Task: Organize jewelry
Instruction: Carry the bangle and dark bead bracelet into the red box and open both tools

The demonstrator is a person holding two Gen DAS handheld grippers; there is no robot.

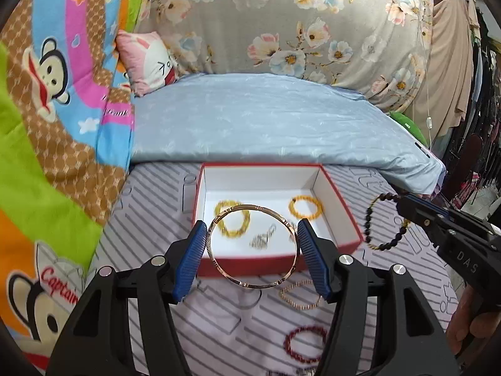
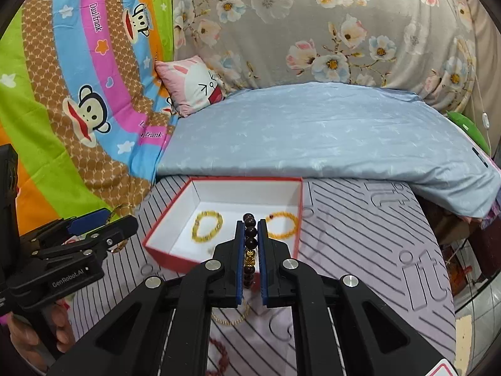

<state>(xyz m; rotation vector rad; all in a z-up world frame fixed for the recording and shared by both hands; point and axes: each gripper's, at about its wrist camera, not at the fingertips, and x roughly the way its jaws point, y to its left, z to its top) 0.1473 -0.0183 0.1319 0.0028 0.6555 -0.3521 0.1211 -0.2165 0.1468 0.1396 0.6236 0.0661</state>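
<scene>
My left gripper is shut on a rose-gold bangle, holding it upright by its two sides above the near wall of the red box. The box is white inside and holds two yellow bead bracelets and a small silver piece. My right gripper is shut on a dark bead bracelet with a gold bead, lifted over the box's near edge; from the left wrist view that bracelet hangs as a loop from the right gripper. The left gripper also shows at the left.
On the striped mat near me lie a thin gold chain bracelet and a dark red bead bracelet. A blue quilt lies behind the box, a cartoon blanket at the left, a floral cover at the back.
</scene>
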